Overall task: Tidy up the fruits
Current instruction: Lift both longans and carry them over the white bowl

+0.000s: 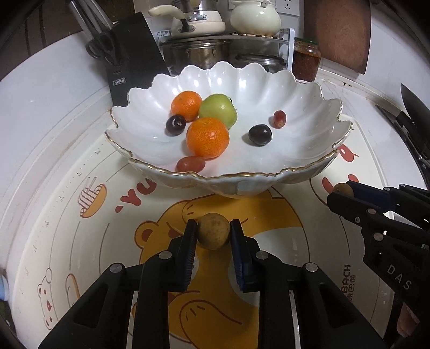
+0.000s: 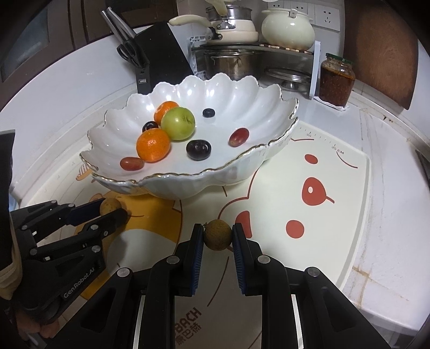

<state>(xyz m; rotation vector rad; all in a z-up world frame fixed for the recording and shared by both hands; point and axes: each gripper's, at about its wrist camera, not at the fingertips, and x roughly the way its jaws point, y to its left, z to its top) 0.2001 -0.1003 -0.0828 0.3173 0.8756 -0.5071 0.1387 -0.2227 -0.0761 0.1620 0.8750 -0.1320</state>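
Note:
A white scalloped bowl (image 1: 309, 94) with a gold rim stands on the mat and shows in the right wrist view (image 2: 242, 88) too. It holds two oranges (image 1: 207, 137), a green fruit (image 1: 218, 110), dark plums (image 1: 260, 134) and red grapes (image 1: 190, 163). My left gripper (image 1: 213, 232) is shut on a brown longan (image 1: 213, 231) just in front of the bowl. My right gripper (image 2: 217, 235) is shut on another longan (image 2: 217, 234), in front of the bowl's right side. Each gripper shows in the other's view, the left (image 2: 113, 210) and the right (image 1: 339, 192).
A cartoon-printed mat (image 2: 336, 214) covers the white counter. Behind the bowl are a black knife block with scissors (image 1: 129, 61), a rack with pots and a cream kettle (image 1: 255, 18), and a jar of red sauce (image 2: 336, 80). A knife (image 1: 414, 107) lies at the right.

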